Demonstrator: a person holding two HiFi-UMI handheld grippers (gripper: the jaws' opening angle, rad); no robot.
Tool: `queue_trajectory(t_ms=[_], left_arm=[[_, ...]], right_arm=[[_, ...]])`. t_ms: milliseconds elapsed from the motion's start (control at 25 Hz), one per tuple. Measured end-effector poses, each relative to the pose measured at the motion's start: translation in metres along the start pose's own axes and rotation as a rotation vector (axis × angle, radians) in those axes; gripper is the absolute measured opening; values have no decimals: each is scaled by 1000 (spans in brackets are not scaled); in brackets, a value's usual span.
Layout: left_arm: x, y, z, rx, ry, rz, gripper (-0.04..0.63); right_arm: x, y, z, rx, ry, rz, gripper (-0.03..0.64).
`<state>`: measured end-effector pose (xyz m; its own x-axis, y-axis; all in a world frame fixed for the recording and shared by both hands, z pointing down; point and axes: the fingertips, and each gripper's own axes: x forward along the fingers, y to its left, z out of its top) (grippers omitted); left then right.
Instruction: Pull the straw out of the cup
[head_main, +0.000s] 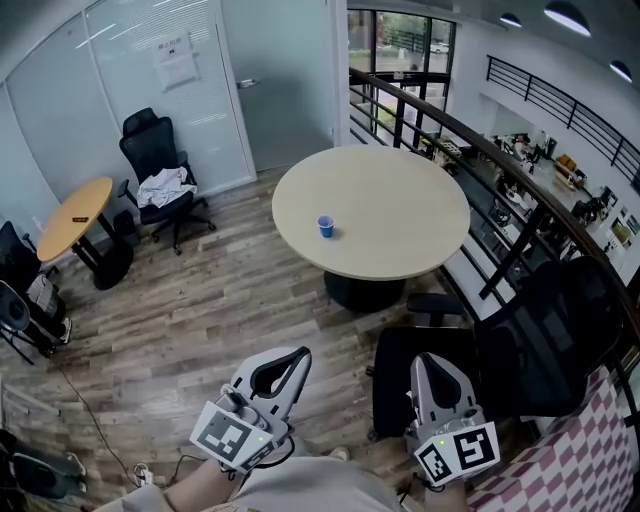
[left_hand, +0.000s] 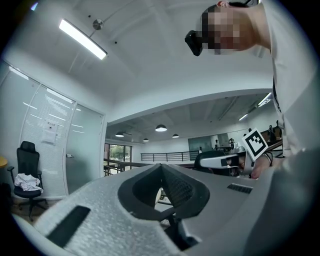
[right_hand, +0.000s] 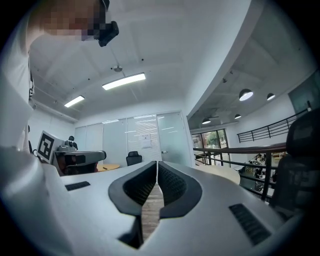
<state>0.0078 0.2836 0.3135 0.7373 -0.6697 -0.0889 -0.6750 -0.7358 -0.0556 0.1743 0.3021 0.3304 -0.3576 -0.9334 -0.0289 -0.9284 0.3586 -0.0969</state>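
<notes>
Office interior, upper mezzanine level. Indicated by frosted glass partition walls (head_main: 90, 110) with a grey door (head_main: 285, 80) and a posted paper notice (head_main: 177, 62). Black swivel chair (head_main: 148, 140), cloth heaped on seat. Round pale meeting table (head_main: 400, 230) on a single pedestal; smaller wood-top table (head_main: 75, 215) at left. Wood-plank floor (head_main: 200, 310). Black metal railing (head_main: 512, 252) along the curved edge, overlooking equipment-crowded desks (head_main: 565, 170) below. Linear ceiling lights (right_hand: 123, 81) and round pendant lamps (right_hand: 245, 94) overhead.

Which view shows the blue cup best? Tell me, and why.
The head view: the blue cup stands in plain sight on the round table, small but unobstructed. Neither the left gripper view nor the right gripper view shows the cup at all.
</notes>
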Motion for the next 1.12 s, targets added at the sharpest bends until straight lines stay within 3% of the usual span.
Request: queue_trajectory(t_ms=[760,880,1120], left_arm=[[23,33,-38,-14,34,31,14],[38,52,-44,-1,17,35,14],[75,94,-65,-58,47,-16,14]], right_arm=[[35,-12,-30,-7,20,21,25],[54,-14,-34,-13,16,22,25],[102,-19,-38,-1,21,23,25]])
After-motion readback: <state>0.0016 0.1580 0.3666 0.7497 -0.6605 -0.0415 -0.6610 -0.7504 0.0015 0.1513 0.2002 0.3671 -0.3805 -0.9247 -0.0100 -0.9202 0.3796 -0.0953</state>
